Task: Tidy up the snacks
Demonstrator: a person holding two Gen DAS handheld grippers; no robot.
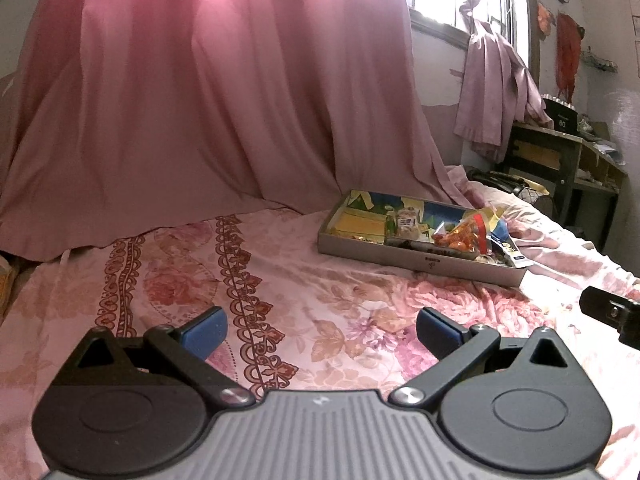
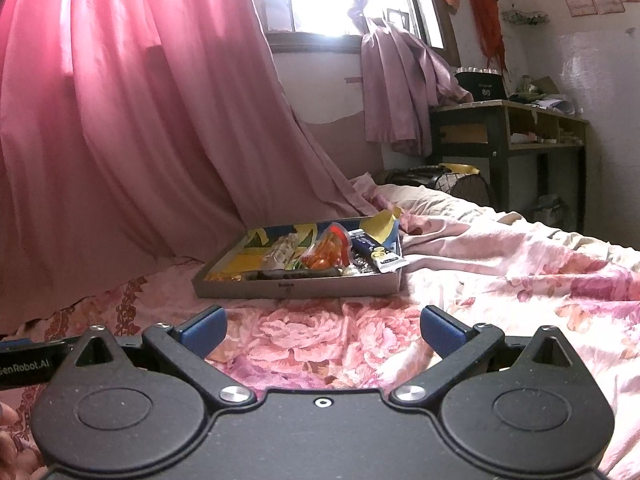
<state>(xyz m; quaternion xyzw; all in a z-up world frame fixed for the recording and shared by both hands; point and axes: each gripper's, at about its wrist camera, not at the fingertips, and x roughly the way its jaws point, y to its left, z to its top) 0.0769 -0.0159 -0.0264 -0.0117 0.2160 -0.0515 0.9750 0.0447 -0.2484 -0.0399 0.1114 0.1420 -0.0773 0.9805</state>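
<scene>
My left gripper (image 1: pixel 322 330) is wide open and holds nothing. It hangs over the flowery pink bedsheet (image 1: pixel 280 280). My right gripper (image 2: pixel 323 330) is wide open too, with nothing in it. The flat cardboard box (image 2: pixel 296 286) of snacks (image 2: pixel 326 254) lies on the bed ahead of both grippers, near the pink curtain (image 2: pixel 140 120).
</scene>
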